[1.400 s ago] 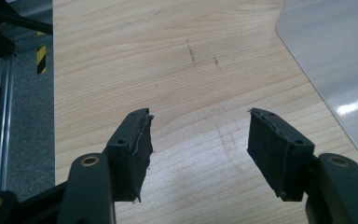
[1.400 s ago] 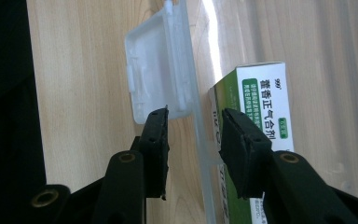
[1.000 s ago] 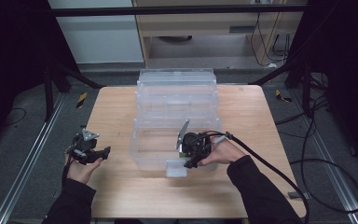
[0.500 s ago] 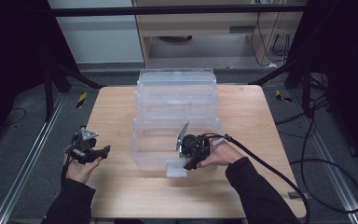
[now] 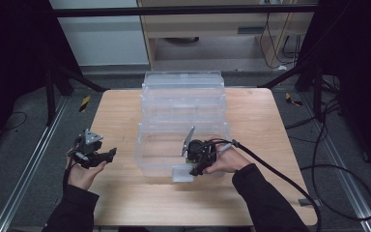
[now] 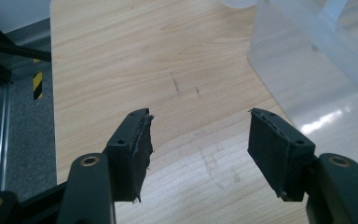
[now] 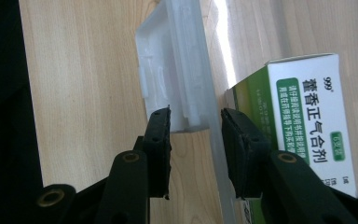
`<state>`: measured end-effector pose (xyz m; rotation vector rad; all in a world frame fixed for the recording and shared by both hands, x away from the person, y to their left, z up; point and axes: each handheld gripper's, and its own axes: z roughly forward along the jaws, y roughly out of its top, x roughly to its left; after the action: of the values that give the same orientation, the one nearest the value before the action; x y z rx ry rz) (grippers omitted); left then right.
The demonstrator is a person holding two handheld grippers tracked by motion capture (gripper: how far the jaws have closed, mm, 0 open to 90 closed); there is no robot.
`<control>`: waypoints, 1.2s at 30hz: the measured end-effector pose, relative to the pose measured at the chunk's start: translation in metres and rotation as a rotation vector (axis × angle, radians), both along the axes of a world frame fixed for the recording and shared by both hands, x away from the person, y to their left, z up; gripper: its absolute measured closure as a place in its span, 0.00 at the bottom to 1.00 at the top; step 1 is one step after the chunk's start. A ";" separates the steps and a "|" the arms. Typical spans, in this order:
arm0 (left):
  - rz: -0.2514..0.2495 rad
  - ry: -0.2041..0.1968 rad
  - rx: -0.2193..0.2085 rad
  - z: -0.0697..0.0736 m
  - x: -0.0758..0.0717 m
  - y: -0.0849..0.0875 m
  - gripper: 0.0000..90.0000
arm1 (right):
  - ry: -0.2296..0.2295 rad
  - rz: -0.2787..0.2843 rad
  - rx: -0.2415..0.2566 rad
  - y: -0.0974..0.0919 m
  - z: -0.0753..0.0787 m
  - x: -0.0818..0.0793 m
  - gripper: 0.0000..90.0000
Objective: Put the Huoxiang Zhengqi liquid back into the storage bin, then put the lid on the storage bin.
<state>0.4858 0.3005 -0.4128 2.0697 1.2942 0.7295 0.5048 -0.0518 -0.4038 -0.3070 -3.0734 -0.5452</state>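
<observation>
Barely anything has shifted; your right gripper (image 7: 195, 122) jaws have just been closing around the bin's (image 5: 183, 140) front latch (image 7: 170, 74), not yet pinching. Clear plastic: light, stiff, slippery, so grip the latch tab. Left gripper (image 6: 198, 140) wide open, empty.

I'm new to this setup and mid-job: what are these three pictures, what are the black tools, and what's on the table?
A person holds a hand-held two-jaw gripper in each hand. The high view looks down on the wooden table; the other two cameras ride on the grippers, looking along their jaws. A clear plastic box stands on the table. The left gripper hovers open over bare wood beside it, holding nothing. The right gripper straddles the box's near wall at its latch tab; its jaws have just been closing, a gap showing beside each pad. A green-and-white medicine carton sits inside.
</observation>
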 end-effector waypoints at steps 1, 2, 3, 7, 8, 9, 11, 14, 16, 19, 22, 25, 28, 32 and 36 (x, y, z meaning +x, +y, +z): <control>-0.009 -0.005 0.000 0.002 0.001 -0.001 0.43 | 0.001 -0.002 -0.001 0.000 0.000 0.000 0.71; -0.013 -0.008 -0.001 0.004 0.001 -0.002 0.43 | 0.004 0.001 -0.003 0.000 0.000 0.001 0.71; -0.017 -0.013 0.000 0.006 0.002 -0.002 0.43 | 0.005 0.002 -0.005 0.000 0.000 0.001 0.71; -0.055 -0.035 0.012 0.019 0.003 -0.005 0.43 | 0.007 0.007 -0.007 0.001 0.001 0.002 0.72; -0.062 -0.036 0.015 0.021 0.004 -0.005 0.43 | 0.008 0.008 -0.007 0.001 0.001 0.002 0.72; -0.067 -0.038 0.016 0.024 0.005 -0.005 0.43 | 0.008 0.009 -0.007 0.001 0.001 0.002 0.72; -0.088 -0.046 0.018 0.032 0.008 -0.007 0.43 | 0.009 0.012 -0.010 0.001 0.001 0.002 0.72; -0.123 -0.055 0.031 0.043 0.013 -0.010 0.43 | 0.008 0.019 -0.010 0.000 0.001 0.002 0.72; -0.154 -0.060 0.042 0.050 0.018 -0.014 0.42 | 0.006 0.022 -0.010 0.000 0.002 0.002 0.73; -0.211 -0.057 0.069 0.059 0.024 -0.021 0.42 | 0.000 0.029 -0.011 0.000 0.002 0.002 0.73; -0.269 -0.056 0.100 0.065 0.029 -0.030 0.42 | -0.003 0.030 -0.009 0.000 0.002 0.002 0.73; -0.326 -0.053 0.124 0.073 0.034 -0.039 0.41 | 0.001 0.028 -0.013 0.000 0.002 0.002 0.73; -0.377 -0.049 0.157 0.083 0.038 -0.049 0.41 | 0.000 0.033 -0.018 0.001 0.003 0.002 0.73; -0.429 -0.058 0.193 0.094 0.042 -0.060 0.41 | 0.002 0.028 -0.018 0.001 0.003 0.002 0.73; -0.463 -0.046 0.213 0.102 0.048 -0.068 0.40 | -0.002 0.037 -0.016 0.000 0.002 0.002 0.73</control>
<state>0.5335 0.2330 -0.3112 2.3850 0.6894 0.7167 0.5066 -0.0514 -0.4014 -0.2487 -3.0795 -0.5208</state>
